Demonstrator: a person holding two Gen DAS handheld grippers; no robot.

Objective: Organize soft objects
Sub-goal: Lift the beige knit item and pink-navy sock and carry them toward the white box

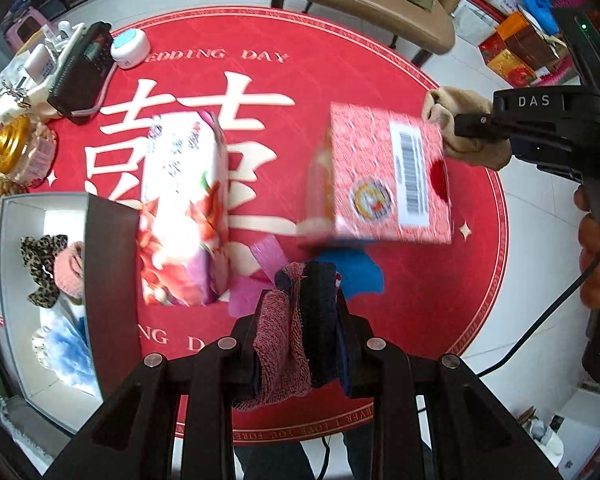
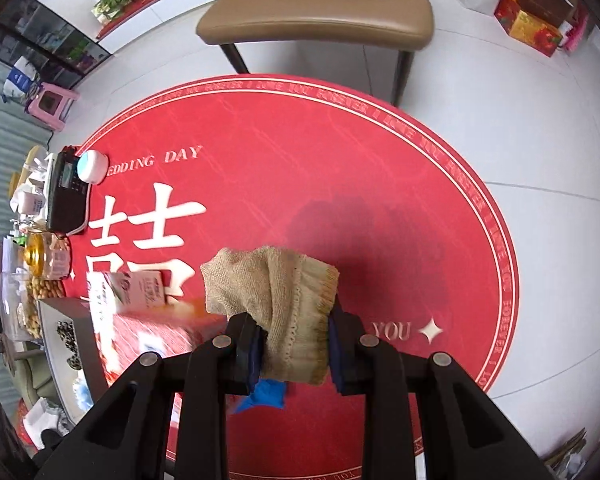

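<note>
My left gripper (image 1: 300, 320) is shut on a red and dark blue knit sock (image 1: 288, 344), held above the red round table (image 1: 340, 80). My right gripper (image 2: 296, 344) is shut on a tan knit sock (image 2: 276, 304); it also shows in the left wrist view (image 1: 460, 128). A blue cloth (image 1: 356, 272) and a pink cloth (image 1: 256, 276) lie on the table under the left gripper. The blue cloth shows below the right gripper (image 2: 266, 394). A white open box (image 1: 28, 280) at the left holds a leopard scrunchie (image 1: 42, 268), a pink one (image 1: 72, 272) and a pale blue one (image 1: 64, 348).
A red patterned carton (image 1: 388, 176), blurred, and a floral tissue pack (image 1: 184, 208) are on the table. A black radio (image 1: 82, 72), a white round device (image 1: 129, 48), a gold-lidded jar (image 1: 20, 148) and peanuts crowd the left edge. A brown chair (image 2: 320, 20) stands behind.
</note>
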